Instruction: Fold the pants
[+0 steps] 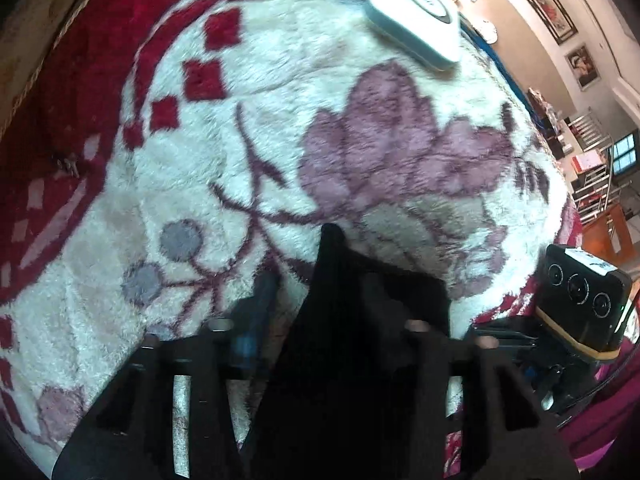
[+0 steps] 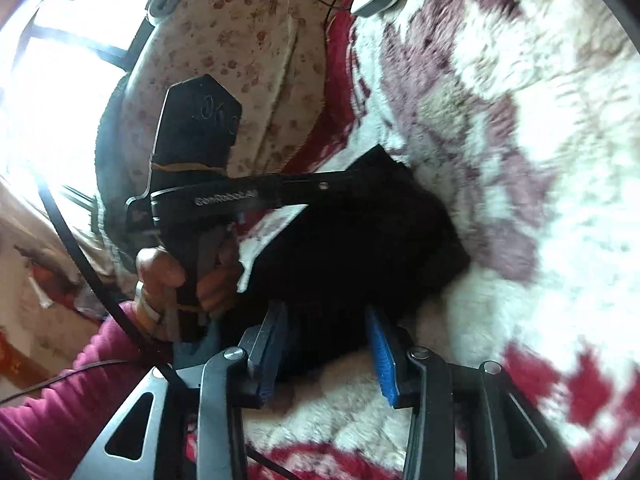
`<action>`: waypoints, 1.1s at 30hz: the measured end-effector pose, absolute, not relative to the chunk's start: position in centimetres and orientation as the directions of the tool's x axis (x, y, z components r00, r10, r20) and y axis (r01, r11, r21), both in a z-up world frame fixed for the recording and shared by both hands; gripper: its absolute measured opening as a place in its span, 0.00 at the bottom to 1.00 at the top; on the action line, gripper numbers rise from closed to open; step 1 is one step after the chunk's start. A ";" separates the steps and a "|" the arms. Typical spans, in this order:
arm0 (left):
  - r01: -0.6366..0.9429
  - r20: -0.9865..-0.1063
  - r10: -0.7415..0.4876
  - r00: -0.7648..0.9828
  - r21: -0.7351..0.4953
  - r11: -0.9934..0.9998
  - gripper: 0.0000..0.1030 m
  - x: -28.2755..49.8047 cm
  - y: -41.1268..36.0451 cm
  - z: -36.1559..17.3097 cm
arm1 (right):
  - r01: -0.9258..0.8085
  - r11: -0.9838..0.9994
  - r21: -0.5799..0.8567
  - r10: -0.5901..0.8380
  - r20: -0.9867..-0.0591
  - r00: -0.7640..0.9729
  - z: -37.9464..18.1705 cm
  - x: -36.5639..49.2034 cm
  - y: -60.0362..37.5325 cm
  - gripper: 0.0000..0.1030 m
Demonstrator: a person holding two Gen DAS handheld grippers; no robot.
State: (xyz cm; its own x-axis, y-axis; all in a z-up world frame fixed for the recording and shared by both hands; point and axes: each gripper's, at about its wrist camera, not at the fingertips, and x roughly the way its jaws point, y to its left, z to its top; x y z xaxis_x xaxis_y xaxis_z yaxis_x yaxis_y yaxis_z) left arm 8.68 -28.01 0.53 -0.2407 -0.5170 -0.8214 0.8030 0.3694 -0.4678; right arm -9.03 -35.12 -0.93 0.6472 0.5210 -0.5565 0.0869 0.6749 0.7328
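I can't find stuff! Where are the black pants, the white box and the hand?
black pants (image 2: 360,240): right wrist view, middle of the dark bundle.
white box (image 1: 416,20): left wrist view, its top face.
hand (image 2: 188,276): right wrist view, knuckles gripping the handle.

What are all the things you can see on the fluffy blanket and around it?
black fabric pants: one, black, bunched on the blanket between both grippers
fluffy white blanket with purple flowers and red border: one, spread under everything
white rounded plastic box: one, white, far edge of the blanket
cream flowered pillow: one, beyond the blanket
framed wall pictures: two, far wall
left gripper: one, black, on the pants
right gripper: one, black with blue pads, jaws apart around the pants
person's left hand: one, pink sleeve, holding the left gripper's handle
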 end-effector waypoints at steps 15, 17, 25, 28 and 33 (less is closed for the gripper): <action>0.814 -0.823 -0.509 -0.252 -0.464 0.348 0.59 10.4 -25.3 1.3 | 0.154 0.740 0.654 0.439 -0.644 0.627 -0.9 -9.0 -34.7 0.47; 0.820 -0.826 -0.503 -0.256 -0.461 0.340 0.60 10.1 -25.3 1.0 | 0.147 0.720 0.678 0.441 -0.611 0.658 -1.1 -8.2 -34.7 0.47; 0.833 -0.817 -0.496 -0.294 -0.473 0.286 0.71 8.6 -26.9 0.6 | 0.054 0.626 0.778 0.549 -0.489 0.678 -2.5 -6.6 -35.0 0.13; 0.813 -0.791 -0.509 -0.339 -0.519 0.265 0.76 8.8 -26.9 0.4 | -0.050 0.611 0.790 0.578 -0.402 0.710 -1.2 -7.1 -34.9 0.11; 0.781 -0.760 -0.518 -0.392 -0.573 0.248 0.76 9.5 -26.6 0.0 | -0.096 0.618 0.780 0.590 -0.380 0.712 -0.6 -7.5 -34.5 0.10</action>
State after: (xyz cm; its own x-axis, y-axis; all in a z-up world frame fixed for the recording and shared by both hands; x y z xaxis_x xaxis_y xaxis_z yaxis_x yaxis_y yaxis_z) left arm 9.54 -26.61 0.01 -0.3925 -0.5179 -0.7601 0.7813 0.2482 -0.5726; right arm -7.51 -34.51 -0.59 0.7123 0.5901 -0.3801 -0.0959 0.6182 0.7801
